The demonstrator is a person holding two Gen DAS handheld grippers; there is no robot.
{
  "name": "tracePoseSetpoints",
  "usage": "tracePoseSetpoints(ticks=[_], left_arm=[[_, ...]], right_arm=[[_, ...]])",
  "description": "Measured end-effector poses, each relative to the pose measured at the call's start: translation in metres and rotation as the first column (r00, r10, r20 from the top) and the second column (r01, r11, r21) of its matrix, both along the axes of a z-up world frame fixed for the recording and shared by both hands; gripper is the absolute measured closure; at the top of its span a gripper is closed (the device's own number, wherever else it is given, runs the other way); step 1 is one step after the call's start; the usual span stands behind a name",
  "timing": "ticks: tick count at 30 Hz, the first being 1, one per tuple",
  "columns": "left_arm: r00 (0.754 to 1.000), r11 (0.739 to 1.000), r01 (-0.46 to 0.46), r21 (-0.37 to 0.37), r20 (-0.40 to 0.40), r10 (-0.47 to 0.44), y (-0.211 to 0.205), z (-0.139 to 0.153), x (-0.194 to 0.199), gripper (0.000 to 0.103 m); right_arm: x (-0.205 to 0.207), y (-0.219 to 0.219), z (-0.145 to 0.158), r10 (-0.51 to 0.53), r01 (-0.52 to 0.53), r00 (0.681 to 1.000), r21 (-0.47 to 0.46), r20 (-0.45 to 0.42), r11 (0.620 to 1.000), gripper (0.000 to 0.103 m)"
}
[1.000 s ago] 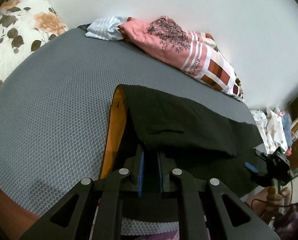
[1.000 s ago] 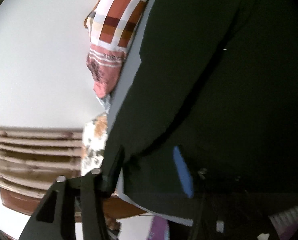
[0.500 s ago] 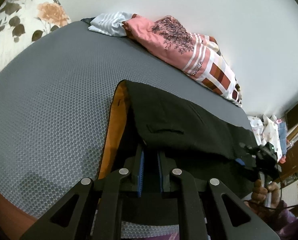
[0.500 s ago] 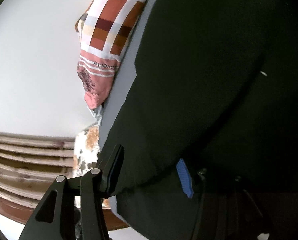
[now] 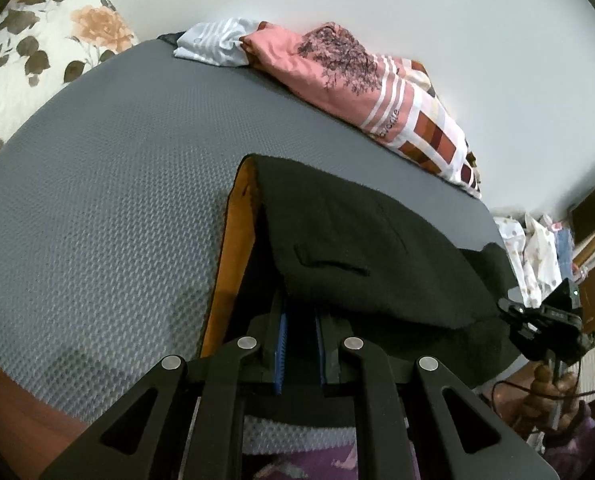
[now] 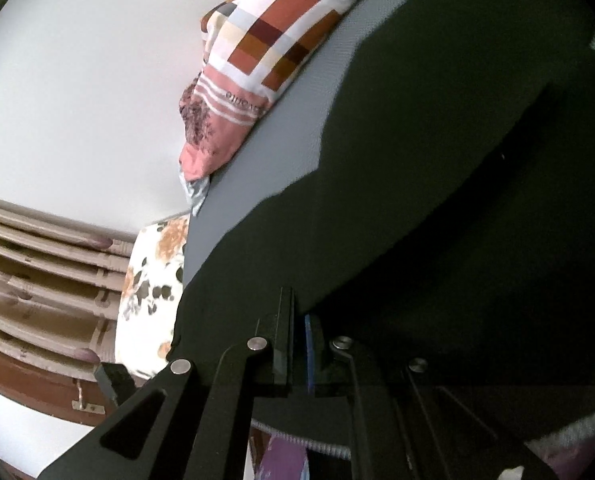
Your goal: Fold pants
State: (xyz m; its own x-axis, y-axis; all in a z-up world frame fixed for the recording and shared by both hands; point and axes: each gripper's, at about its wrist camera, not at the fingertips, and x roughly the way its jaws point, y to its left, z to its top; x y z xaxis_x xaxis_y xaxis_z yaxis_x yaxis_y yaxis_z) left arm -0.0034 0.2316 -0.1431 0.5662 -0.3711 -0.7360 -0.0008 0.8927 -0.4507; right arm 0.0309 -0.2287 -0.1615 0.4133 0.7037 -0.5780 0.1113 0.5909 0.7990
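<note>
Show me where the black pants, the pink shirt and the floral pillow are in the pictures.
pants (image 5: 377, 248): left wrist view, on the top layer near the pocket slit.
pink shirt (image 5: 297, 60): left wrist view, on the plain pink part beside the tree print.
floral pillow (image 5: 37, 40): left wrist view, on its white cover between the flowers.

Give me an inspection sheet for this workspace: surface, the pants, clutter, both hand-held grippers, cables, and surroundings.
Surface: grey textured mat over a bed.
Job's things: dark pants lie on the mat, folded over, with an orange lining edge showing.
Clutter: pink printed cloth, checked cloth and striped white cloth along the far edge.
Grippers: left hand-held gripper shut on the pants' near edge; right hand-held gripper shut on the pants fabric.
Cables: a thin dark cable runs below the right hand-held gripper.
Surroundings: white wall, floral pillow, wooden slatted headboard.
</note>
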Motion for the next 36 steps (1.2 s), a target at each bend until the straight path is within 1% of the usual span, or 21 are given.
tracePoseSetpoints(ticks=[3,8,10,13,14,15,16,17,18,19,20,21,24,26,28,29,30,32,33,34,36], left_arm=[[1.0,1.0,0.0,0.03,-0.027,0.001,0.004,-0.008,-0.005,0.091],[0.995,0.999,-0.039,0.007,-0.088,0.039,0.016,-0.026,-0.011,0.091],[0.995,0.999,-0.05,-0.002,-0.091,0.05,0.018,-0.029,-0.014,0.091],[0.996,0.999,-0.05,0.016,-0.077,0.051,0.018,-0.024,-0.019,0.091],[0.997,0.999,-0.047,0.012,-0.063,0.048,0.018,-0.021,-0.021,0.091],[0.998,0.999,-0.038,-0.008,-0.043,0.037,0.017,-0.016,-0.022,0.091],[0.999,0.999,-0.027,-0.022,-0.036,0.026,0.016,-0.014,-0.022,0.088],[0.999,0.999,-0.015,-0.035,-0.039,0.013,0.014,-0.012,-0.021,0.087],[0.999,0.999,-0.004,-0.048,-0.054,0.001,0.012,-0.012,-0.019,0.085],[0.997,0.997,0.006,-0.071,-0.078,-0.012,0.01,-0.015,-0.017,0.085],[0.995,0.995,0.013,-0.103,-0.1,-0.023,0.009,-0.018,-0.016,0.085],[0.993,0.992,0.015,-0.127,-0.115,-0.03,0.008,-0.021,-0.015,0.085],[0.988,0.987,0.009,-0.163,-0.153,-0.034,0.008,-0.026,-0.014,0.084],[0.985,0.976,-0.016,-0.217,-0.174,-0.023,0.01,-0.03,-0.013,0.079],[0.978,0.962,-0.047,-0.27,-0.21,-0.011,0.014,-0.037,-0.011,0.063],[0.974,0.953,-0.07,-0.295,-0.227,0.001,0.017,-0.04,-0.01,0.062],[0.972,0.945,-0.089,-0.314,-0.234,0.014,0.02,-0.042,-0.01,0.062],[0.969,0.931,-0.114,-0.347,-0.248,0.027,0.023,-0.044,-0.007,0.061],[0.967,0.927,-0.124,-0.353,-0.254,0.032,0.023,-0.045,-0.005,0.06],[0.965,0.927,-0.129,-0.353,-0.259,0.036,0.022,-0.045,-0.003,0.057],[0.959,0.932,-0.132,-0.337,-0.28,0.034,0.018,-0.046,0.002,0.053]], right_arm=[[-0.014,0.006,-0.009,0.036,-0.036,0.999,-0.016,-0.041,0.999,0.097],[-0.029,0.022,-0.039,0.109,-0.113,0.983,-0.018,-0.147,0.993,0.1],[-0.029,0.022,-0.041,0.108,-0.112,0.983,-0.015,-0.147,0.994,0.1],[-0.026,0.016,-0.032,0.086,-0.084,0.991,0.031,-0.104,0.996,0.099],[-0.025,0.011,-0.028,0.068,-0.066,0.994,0.026,-0.09,0.997,0.097],[-0.023,0.008,-0.025,0.053,-0.052,0.996,0.021,-0.077,0.998,0.096],[-0.022,0.001,-0.023,0.032,-0.031,0.997,0.01,-0.071,0.999,0.096],[-0.021,-0.004,-0.024,0.011,-0.011,0.997,0.006,-0.074,1.0,0.092],[-0.021,-0.011,-0.026,-0.014,0.016,0.997,0.022,-0.081,1.0,0.082],[-0.02,-0.019,-0.029,-0.046,0.051,0.995,0.05,-0.089,0.997,0.074],[-0.019,-0.025,-0.031,-0.077,0.083,0.993,0.066,-0.094,0.994,0.06],[-0.017,-0.029,-0.032,-0.095,0.101,0.991,0.07,-0.091,0.992,0.055],[-0.007,-0.029,-0.035,-0.08,0.084,0.994,0.06,-0.076,0.995,0.055],[0.001,-0.025,-0.04,-0.073,0.077,0.995,0.058,-0.068,0.995,0.055],[0.008,-0.018,-0.041,-0.063,0.067,0.996,0.066,-0.056,0.996,0.056],[0.012,-0.014,-0.04,-0.056,0.059,0.998,0.069,-0.037,0.996,0.056],[0.014,-0.01,-0.037,-0.039,0.04,0.999,0.059,-0.017,0.997,0.068],[0.017,0.003,-0.028,0.01,-0.01,1.0,0.011,0.03,1.0,0.091],[0.016,0.006,-0.023,0.02,-0.021,0.999,0.004,0.049,1.0,0.093],[0.013,0.007,-0.021,0.024,-0.025,0.998,0.018,0.063,1.0,0.094],[0.008,0.007,-0.011,0.02,-0.024,0.996,0.042,0.09,0.999,0.094]])
